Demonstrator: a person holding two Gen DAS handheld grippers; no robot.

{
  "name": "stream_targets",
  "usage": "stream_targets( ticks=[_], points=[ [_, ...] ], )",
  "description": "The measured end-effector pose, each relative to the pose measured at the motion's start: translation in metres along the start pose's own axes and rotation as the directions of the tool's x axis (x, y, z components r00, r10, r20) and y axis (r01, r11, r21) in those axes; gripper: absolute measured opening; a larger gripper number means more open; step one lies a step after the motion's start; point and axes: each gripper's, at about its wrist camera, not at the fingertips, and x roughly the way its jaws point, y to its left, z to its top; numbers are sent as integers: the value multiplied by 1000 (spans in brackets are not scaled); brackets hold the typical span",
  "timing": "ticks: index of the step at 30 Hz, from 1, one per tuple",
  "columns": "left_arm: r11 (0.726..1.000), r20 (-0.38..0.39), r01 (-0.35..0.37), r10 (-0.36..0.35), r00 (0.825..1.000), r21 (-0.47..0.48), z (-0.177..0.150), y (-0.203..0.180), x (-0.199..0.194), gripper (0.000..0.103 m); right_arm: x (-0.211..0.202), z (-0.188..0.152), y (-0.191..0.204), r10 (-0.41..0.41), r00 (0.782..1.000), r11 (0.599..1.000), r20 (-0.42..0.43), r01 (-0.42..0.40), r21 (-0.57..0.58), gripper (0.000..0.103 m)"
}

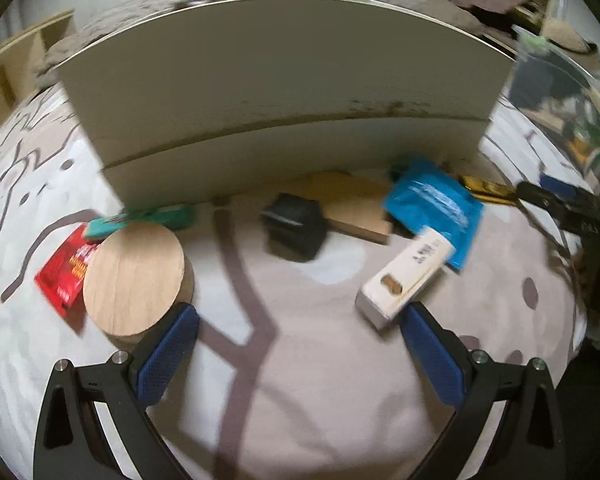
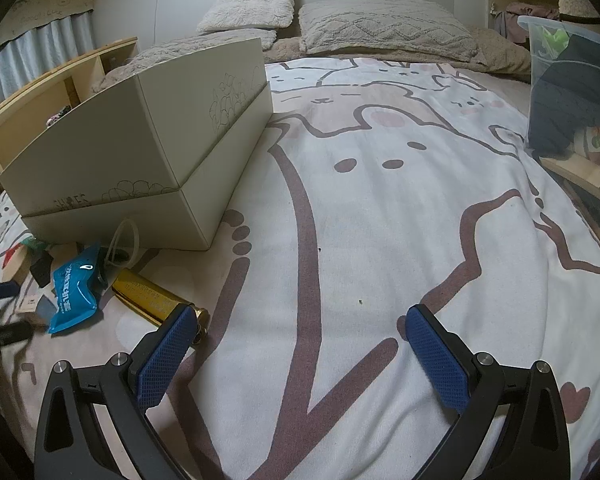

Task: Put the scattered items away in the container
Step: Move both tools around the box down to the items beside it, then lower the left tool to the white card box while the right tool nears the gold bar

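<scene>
The whole left wrist view is motion-blurred, so the print on the red flat packet (image 1: 66, 270) and the blue plastic pouch (image 1: 434, 210) cannot be read. The round wooden disc (image 1: 134, 280) hides part of that packet, and the tall cream cardboard box (image 1: 268, 96) hides its own inside.

Dim indoor light, left view motion-blurred, perhaps shaken, edges bowed

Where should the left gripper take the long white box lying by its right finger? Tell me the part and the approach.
Grip the white box across its narrow width, near the middle of its length, coming from above. It lies flat on the bedspread, slanted, its near end beside the open left gripper, so turn the gripper to span the long sides. The blue pouch crowds its far end.
</scene>
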Motion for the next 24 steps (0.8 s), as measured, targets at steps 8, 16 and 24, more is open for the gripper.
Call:
stream_targets(
  ticks=[8,16,24],
  points=[
    [995,6,-67,67,998,-74,3,26,-1,103,-6,-4,33,20,1000,983,-1,-20,-184,103],
    [1000,72,-28,28,997,-10,2,14,-20,103,10,3,34,-18,999,984,-48,9,-176,103],
    [999,64,33,-36,997,34,3,-20,-16,103,18,10,18,-26,997,994,-68,19,-104,103]
  ],
)
